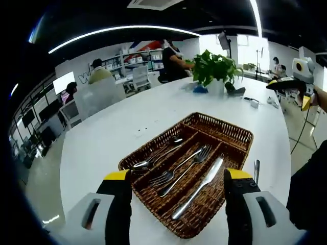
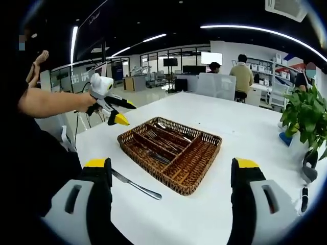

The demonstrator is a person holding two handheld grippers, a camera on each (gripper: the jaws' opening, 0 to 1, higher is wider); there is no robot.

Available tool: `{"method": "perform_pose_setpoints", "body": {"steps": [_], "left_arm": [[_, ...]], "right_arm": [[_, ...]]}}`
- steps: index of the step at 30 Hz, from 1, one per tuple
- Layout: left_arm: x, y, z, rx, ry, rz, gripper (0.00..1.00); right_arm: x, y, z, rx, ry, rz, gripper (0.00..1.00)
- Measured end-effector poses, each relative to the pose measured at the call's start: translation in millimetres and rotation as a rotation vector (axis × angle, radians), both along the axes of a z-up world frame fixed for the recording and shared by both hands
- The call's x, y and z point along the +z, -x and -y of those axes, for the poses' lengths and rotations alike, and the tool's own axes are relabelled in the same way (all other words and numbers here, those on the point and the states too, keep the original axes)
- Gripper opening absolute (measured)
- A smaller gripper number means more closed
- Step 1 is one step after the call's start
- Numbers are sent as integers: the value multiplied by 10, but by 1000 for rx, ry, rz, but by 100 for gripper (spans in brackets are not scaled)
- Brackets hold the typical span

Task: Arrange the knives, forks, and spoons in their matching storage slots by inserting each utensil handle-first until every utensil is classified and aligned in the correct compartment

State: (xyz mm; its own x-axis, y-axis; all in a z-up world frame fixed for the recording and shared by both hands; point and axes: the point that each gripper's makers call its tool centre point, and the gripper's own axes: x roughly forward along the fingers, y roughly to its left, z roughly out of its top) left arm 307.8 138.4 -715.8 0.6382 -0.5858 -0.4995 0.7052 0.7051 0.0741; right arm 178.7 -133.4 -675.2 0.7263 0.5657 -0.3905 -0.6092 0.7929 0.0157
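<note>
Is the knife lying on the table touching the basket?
Apart. In the right gripper view, the knife lies flat on the white table, and a strip of bare tabletop shows between it and the near wall of the wicker basket.

An open-plan office: people [image 2: 241, 74] at desks, monitors [image 2: 214, 57], shelving [image 1: 134, 60] and strip ceiling lights [image 1: 117, 30].

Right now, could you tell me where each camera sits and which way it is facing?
Left gripper view: rides the left gripper, open, facing the wicker tray holding spoons, forks and a knife; the right gripper is raised at the right.
Right gripper view: rides the right gripper, open, facing the tray from another side; a loose knife lies beside it.
Shared: tray, white table, potted plant.
</note>
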Motion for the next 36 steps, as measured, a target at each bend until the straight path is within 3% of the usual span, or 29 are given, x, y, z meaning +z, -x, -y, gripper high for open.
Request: {"method": "perform_pose_setpoints", "body": {"steps": [4,9,22,27,36], "left_arm": [[189,170,-103,-1,22,30,84],[349,342,-126,5,53,53,99],[493,848,-222,59,171,44,100],[646,1051,-250,96,209,70,100],[789,1144,-325,111,180,112,100]], "right_arm": [[-25,-38,43,-25,10,-3,100],[29,-79,102,-59,-11,4,100],[37,-24,91,-41,-13,3,100],[19,12,94,-33,9,5,97],[18,26,116,-52,-4,15,100]]}}
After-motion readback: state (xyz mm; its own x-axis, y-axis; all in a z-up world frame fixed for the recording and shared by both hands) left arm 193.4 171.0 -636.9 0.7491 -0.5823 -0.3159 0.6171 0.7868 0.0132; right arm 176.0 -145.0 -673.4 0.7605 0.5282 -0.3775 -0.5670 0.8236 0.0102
